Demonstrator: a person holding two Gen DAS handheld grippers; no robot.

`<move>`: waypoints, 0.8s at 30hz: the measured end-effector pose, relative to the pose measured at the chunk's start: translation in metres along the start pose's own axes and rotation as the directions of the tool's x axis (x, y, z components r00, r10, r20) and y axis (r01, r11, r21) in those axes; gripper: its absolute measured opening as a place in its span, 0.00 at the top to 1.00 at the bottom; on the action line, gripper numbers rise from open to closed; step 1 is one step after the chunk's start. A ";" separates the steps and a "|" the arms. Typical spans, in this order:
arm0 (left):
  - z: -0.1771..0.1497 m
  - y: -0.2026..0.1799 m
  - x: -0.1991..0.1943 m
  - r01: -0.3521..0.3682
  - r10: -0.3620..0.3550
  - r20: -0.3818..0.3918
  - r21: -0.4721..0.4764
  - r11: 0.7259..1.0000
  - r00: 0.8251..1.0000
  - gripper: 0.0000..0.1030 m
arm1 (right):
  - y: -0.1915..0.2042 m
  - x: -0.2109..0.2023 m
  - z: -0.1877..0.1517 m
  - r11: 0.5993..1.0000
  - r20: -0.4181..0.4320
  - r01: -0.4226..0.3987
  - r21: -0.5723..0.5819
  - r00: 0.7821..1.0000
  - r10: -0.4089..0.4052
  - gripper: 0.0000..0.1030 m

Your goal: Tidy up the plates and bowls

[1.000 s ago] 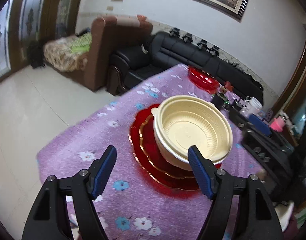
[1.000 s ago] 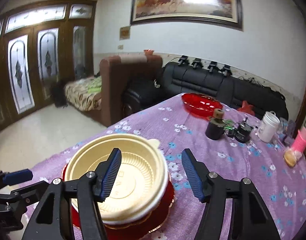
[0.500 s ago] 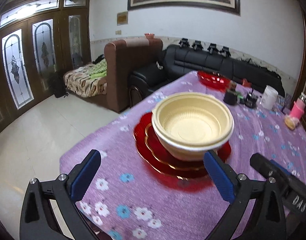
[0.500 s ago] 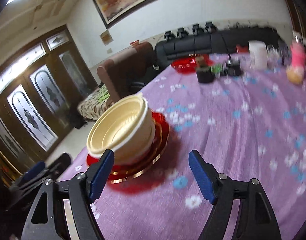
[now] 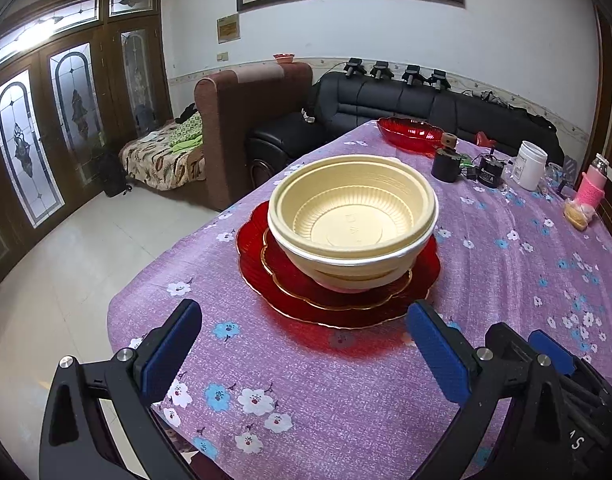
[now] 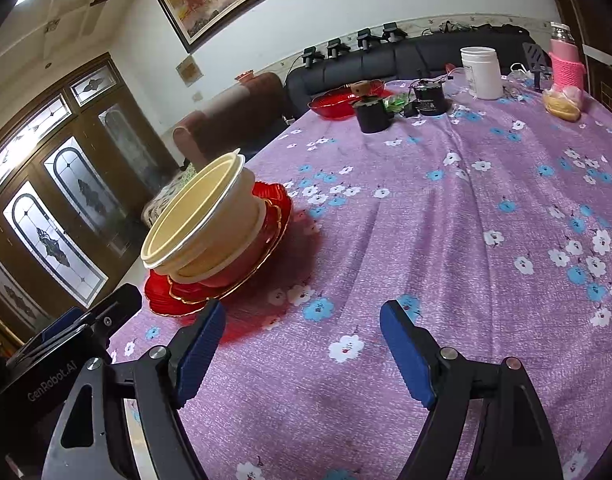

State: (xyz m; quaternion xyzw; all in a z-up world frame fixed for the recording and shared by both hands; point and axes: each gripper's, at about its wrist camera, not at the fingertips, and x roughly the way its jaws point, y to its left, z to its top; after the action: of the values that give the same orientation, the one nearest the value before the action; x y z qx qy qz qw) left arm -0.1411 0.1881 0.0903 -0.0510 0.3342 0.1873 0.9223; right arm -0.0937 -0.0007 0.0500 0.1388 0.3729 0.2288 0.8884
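Bowls (image 5: 353, 216) nested on red plates (image 5: 337, 280) | left tongs (image 5: 306, 354), right tongs (image 6: 302, 354) wide, empty | black cup (image 5: 445, 165), white jar (image 5: 529, 165) beyond

Left gripper (image 5: 304, 356): matte black triangular cut-out arms, silver round screws, ribbed blue pads on fingers (image 5: 170, 350). Right gripper (image 6: 302, 354): identical black frame, silver screws, blue ribbed fingers (image 6: 403, 354). Neighbouring unit's black housing carries white "GenRobot.AI" lettering.
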 end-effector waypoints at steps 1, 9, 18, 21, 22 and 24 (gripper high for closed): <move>0.000 0.000 0.000 0.000 0.000 -0.001 0.000 1.000 1.000 0.00 | -0.001 -0.001 -0.001 1.000 0.002 0.002 -0.001 1.000 -0.002 0.19; 0.000 -0.004 0.005 0.001 -0.001 -0.017 0.007 1.000 1.000 0.00 | -0.004 0.001 -0.001 1.000 0.001 0.010 -0.004 1.000 -0.010 0.18; -0.001 -0.004 0.013 -0.001 0.001 -0.031 0.008 1.000 1.000 0.00 | -0.002 0.003 -0.004 0.999 0.001 0.025 -0.021 1.000 -0.025 0.18; -0.003 -0.002 0.015 -0.002 0.002 -0.036 0.004 1.000 0.999 0.00 | 0.000 0.004 -0.005 0.999 0.003 0.033 -0.034 0.999 -0.033 0.18; -0.003 -0.001 0.016 -0.002 0.002 -0.037 0.002 1.000 0.999 0.00 | 0.001 0.004 -0.005 0.999 0.004 0.035 -0.038 0.999 -0.035 0.18; -0.003 0.000 0.017 -0.004 0.004 -0.039 -0.001 1.000 0.999 0.00 | 0.003 0.004 -0.007 0.998 0.003 0.039 -0.043 0.999 -0.039 0.18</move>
State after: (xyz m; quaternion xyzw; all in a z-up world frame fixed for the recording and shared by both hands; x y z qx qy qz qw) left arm -0.1308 0.1926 0.0775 -0.0545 0.3522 0.1883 0.9152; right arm -0.0968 0.0045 0.0442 0.1124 0.3697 0.2195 0.8958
